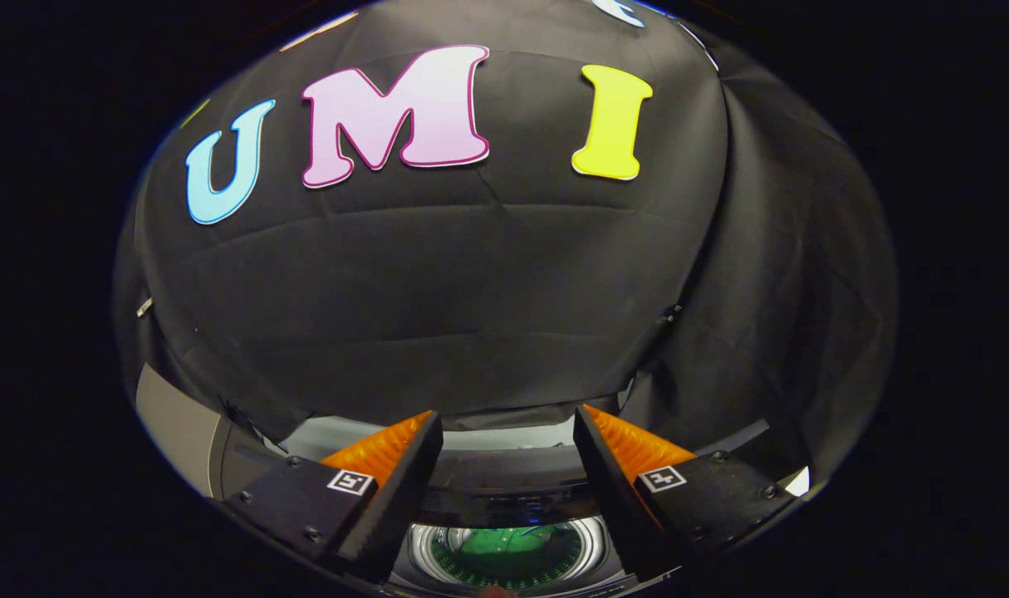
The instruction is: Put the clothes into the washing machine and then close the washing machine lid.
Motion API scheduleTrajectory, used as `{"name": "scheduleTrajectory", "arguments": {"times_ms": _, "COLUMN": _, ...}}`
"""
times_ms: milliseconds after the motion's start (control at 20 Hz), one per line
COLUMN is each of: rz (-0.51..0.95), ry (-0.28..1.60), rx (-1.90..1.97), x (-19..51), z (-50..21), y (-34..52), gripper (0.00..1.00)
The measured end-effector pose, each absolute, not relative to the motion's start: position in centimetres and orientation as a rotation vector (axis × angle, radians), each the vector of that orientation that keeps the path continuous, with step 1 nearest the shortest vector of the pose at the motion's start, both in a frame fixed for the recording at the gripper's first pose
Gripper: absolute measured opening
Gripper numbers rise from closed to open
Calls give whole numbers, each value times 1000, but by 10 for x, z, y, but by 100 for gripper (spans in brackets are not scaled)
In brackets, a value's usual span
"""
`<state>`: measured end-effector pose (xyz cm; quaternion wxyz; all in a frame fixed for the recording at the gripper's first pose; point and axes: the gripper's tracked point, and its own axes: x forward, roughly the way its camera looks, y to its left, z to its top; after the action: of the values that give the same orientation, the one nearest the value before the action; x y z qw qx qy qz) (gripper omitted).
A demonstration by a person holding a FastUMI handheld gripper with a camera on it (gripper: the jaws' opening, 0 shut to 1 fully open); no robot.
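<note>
Our claw (504, 432) hangs wide and empty above the washing machine (504, 498), where green clothes (504, 552) already lie in the drum between our fingers, so we judge that closing the lid comes next.

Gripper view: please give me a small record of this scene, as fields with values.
gripper: fingers open, wide apart, nothing between the pads
washer: below the fingers, seen between them
drum: round opening with a shiny rim, seen from above
lid: seems open, since the drum inside is visible; the lid itself cannot be told
clothes: something green lies inside the drum
wall: black cloth beyond the fingers
task state: clothes seem to be in; the lid is not yet closed
</note>
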<state>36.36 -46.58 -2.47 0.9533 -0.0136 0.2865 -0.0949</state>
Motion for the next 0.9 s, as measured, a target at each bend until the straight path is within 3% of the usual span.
{"name": "scheduleTrajectory", "arguments": {"times_ms": 900, "rz": -198, "ry": 621, "rx": -27, "x": 287, "z": -49, "y": -459, "gripper": 98}}
